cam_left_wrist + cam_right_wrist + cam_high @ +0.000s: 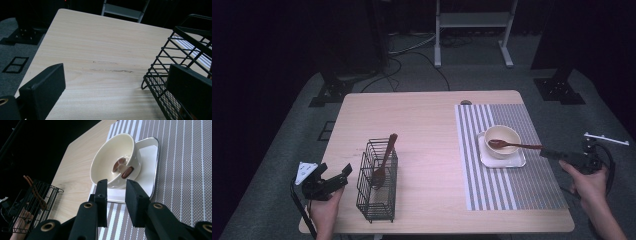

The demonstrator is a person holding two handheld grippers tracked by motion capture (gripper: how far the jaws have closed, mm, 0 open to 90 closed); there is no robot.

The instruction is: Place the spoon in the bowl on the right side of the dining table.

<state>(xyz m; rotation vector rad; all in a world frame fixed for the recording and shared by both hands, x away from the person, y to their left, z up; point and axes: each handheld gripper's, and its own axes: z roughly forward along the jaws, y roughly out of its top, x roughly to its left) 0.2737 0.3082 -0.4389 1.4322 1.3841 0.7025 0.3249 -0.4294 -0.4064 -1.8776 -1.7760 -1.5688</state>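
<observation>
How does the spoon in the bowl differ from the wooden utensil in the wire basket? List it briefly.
The spoon lies almost level, head in the cream bowl, handle over the rim; the wooden utensil stands steeply, head down, in the wire basket. The spoon sits over the striped placemat; the utensil's basket stands on bare table. Both are dark wood.

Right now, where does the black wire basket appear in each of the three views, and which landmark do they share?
High view: the wire basket stands left of centre, near the bottom.
Left gripper view: it is at the right edge, cut off by the frame.
Right gripper view: it is small, in the lower left corner.
Shared landmark: the light wooden table under it.
</observation>
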